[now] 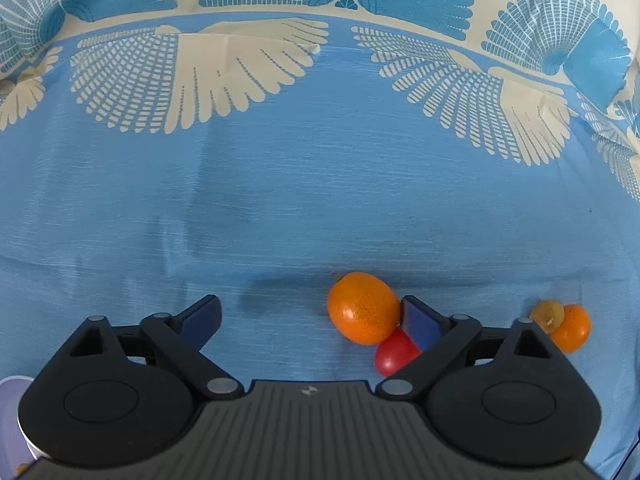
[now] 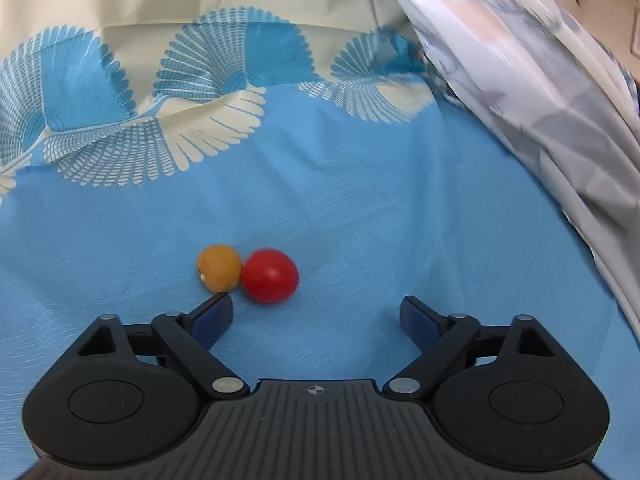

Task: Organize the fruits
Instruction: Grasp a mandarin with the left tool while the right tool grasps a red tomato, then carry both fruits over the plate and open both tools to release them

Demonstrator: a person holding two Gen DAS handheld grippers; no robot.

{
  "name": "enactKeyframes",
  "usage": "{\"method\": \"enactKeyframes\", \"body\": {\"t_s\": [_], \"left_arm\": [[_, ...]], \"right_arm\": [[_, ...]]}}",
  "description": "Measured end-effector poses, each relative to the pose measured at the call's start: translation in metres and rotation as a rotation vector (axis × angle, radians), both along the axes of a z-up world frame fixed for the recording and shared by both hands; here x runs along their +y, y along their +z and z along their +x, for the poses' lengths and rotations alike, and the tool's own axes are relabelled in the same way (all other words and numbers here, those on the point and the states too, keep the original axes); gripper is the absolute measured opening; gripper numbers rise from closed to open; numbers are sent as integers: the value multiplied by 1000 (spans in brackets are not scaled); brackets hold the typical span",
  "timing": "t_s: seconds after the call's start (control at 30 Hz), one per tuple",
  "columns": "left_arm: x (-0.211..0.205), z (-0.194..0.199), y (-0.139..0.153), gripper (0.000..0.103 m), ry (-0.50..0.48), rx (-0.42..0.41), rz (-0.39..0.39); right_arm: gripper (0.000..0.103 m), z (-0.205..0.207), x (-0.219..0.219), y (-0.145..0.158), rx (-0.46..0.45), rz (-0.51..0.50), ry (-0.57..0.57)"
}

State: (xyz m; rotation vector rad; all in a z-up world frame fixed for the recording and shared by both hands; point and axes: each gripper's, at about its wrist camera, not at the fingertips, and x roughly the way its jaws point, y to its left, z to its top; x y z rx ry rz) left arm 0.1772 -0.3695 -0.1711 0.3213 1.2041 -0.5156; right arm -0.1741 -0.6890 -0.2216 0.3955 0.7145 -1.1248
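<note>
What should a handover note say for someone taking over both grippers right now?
Left gripper: open, empty; its right finger sits against the large orange fruit and a red tomato.
Right gripper: open, empty, just short of a red tomato touching a yellow-orange fruit.
Also loose on the blue cloth: a small orange fruit against a brownish one.
A white container's rim shows at the left view's edge.
Done: nothing visibly sorted. Left: all fruit in view.
</note>
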Motion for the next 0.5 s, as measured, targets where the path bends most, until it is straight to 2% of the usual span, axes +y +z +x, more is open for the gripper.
{"method": "enactKeyframes", "body": {"t_s": [0.03, 0.07, 0.1, 0.13, 0.2, 0.3, 0.5], "left_arm": [[-1, 1, -1, 83, 2, 15, -13], [-2, 2, 0, 70, 2, 35, -32], [-3, 2, 3, 46, -4, 42, -42], [-4, 1, 6, 42, -22, 63, -63], [-2, -1, 14, 42, -17, 67, -83], [5, -4, 25, 42, -15, 52, -96], [40, -23, 60, 42, -15, 2, -96]], "right_arm": [[69, 2, -2, 0, -6, -6, 12], [62, 4, -3, -1, -10, -8, 27], [43, 7, -3, 0, -15, -7, 49], [31, 11, -3, 1, -12, 0, 66], [31, 15, -1, 5, 14, 15, 45], [31, 7, 14, 13, -6, 53, -2], [31, -29, 84, 50, -93, 92, 15]]}}
